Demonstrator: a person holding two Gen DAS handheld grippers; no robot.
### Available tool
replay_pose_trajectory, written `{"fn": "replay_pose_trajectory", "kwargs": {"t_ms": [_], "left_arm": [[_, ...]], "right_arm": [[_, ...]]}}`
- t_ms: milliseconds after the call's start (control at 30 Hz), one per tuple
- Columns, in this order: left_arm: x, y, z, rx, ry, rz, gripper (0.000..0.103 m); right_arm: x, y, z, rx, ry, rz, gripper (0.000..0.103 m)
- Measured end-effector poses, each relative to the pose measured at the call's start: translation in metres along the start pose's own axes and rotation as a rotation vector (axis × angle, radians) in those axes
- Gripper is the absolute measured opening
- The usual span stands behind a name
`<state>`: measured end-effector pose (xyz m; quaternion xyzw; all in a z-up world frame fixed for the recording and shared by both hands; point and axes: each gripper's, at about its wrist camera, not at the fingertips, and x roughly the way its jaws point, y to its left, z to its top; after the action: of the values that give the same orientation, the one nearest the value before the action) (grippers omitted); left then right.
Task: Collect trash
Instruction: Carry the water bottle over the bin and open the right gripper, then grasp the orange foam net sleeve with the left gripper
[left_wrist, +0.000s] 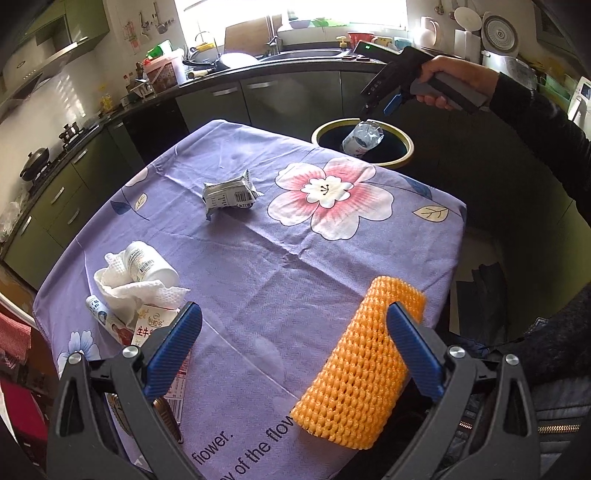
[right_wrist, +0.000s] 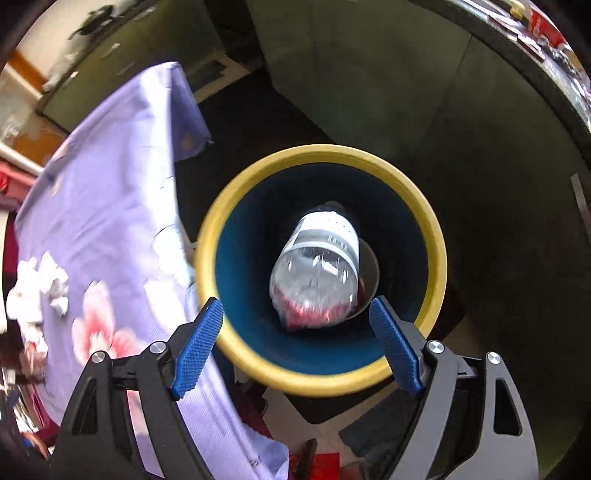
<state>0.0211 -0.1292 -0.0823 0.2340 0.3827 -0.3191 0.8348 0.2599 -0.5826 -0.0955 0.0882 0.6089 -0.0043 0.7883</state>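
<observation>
The right tool (right_wrist: 295, 347) is hanging straight over the yellow-rimmed bin (right_wrist: 436, 236) with its jaws spread wide and nothing between them. The clear plastic bottle (right_wrist: 317, 269) is just ahead of the fingertips, inside the bin's mouth and not touching either pad (it looks blurred, so I can't tell whether it's resting on anything).

The left tool (left_wrist: 291, 332) is gaping open too, low over the counter (left_wrist: 258, 258) with the purple flower cloth. The orange foam net (left_wrist: 354, 373) sits right against its right finger. Off past its left finger there's a white pill bottle (left_wrist: 147, 264) lying on crumpled paper towel (left_wrist: 129, 291), touching a milk carton (left_wrist: 153, 325). A crushed silver wrapper (left_wrist: 229, 194) lies further ahead, well apart from the rest.
</observation>
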Motion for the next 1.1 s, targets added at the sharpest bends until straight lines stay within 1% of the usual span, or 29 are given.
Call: {"fn": "replay_pose_trajectory", "kwargs": {"t_ms": [133,267,367,500,600,733,833,933,967,1000,1033,1067,1100], "left_arm": [[0.004,-0.006,0.0,0.022,0.02,-0.018,0.095],[0.009,-0.014,-0.002,0.053,0.042,-0.044,0.095],[0.016,-0.022,-0.003,0.078,0.065,-0.092,0.095],[0.026,-0.036,-0.005,0.149,0.096,-0.161,0.095],[0.036,-0.047,-0.008,0.218,0.131,-0.196,0.095],[0.051,-0.053,-0.016,0.28,0.189,-0.203,0.095],[0.061,-0.048,-0.02,0.27,0.22,-0.195,0.095],[0.064,-0.042,-0.022,0.256,0.227,-0.208,0.095],[0.064,-0.041,-0.023,0.253,0.23,-0.214,0.093],[0.065,-0.039,-0.023,0.249,0.236,-0.221,0.086],[0.066,-0.039,-0.024,0.244,0.244,-0.226,0.081],[0.068,-0.037,-0.025,0.237,0.254,-0.227,0.072],[0.069,-0.035,-0.025,0.228,0.256,-0.237,0.069]], "right_arm": [[-0.033,0.019,-0.05,-0.071,-0.067,0.05,0.081],[-0.054,0.038,-0.098,-0.116,-0.127,0.107,0.081],[-0.064,0.037,-0.133,-0.122,-0.156,0.16,0.081],[-0.061,0.042,-0.164,-0.111,-0.156,0.212,0.081],[-0.053,0.049,-0.175,-0.106,-0.159,0.235,0.081],[-0.054,0.051,-0.186,-0.107,-0.163,0.256,0.081],[-0.055,0.053,-0.186,-0.114,-0.166,0.256,0.081],[-0.055,0.054,-0.185,-0.122,-0.172,0.261,0.081],[-0.055,0.055,-0.185,-0.124,-0.172,0.262,0.081],[-0.054,0.056,-0.185,-0.126,-0.171,0.263,0.081],[-0.054,0.056,-0.185,-0.128,-0.169,0.261,0.081],[-0.053,0.057,-0.185,-0.129,-0.168,0.259,0.082],[-0.052,0.058,-0.185,-0.132,-0.166,0.257,0.082]]}}
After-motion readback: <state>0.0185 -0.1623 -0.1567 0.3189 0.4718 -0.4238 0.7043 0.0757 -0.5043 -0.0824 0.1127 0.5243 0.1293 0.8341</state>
